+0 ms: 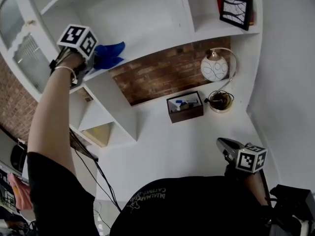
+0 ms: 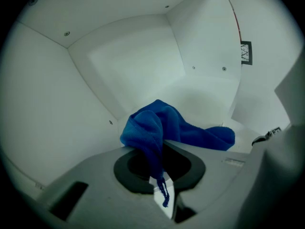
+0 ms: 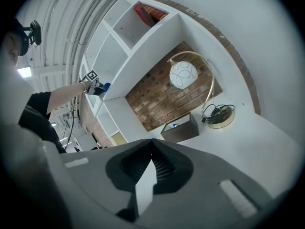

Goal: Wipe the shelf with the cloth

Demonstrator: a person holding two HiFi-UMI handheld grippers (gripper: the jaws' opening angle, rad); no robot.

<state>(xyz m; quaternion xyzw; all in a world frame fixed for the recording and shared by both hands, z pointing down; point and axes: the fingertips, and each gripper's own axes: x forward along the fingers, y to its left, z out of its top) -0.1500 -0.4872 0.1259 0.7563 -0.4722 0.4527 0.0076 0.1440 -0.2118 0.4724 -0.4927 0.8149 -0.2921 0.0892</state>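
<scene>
A blue cloth (image 1: 109, 54) lies bunched on the white shelf (image 1: 147, 48) inside an upper cubby at the left. My left gripper (image 1: 93, 58) is raised to that cubby and is shut on the blue cloth (image 2: 162, 128); one end hangs pinched between the jaws while the rest trails onto the shelf floor (image 2: 205, 99). My right gripper (image 1: 224, 146) hangs low near the person's body over the white counter, shut with nothing in it. In the right gripper view the left gripper (image 3: 97, 88) and cloth show far off at the cubby.
On the counter (image 1: 162, 146) stand a dark box (image 1: 185, 106) with small items, and a gold globe lamp (image 1: 215, 68) with a round base and coiled cord (image 1: 220, 101). A framed picture (image 1: 236, 11) and red book sit in the upper right cubby. Brick wall behind.
</scene>
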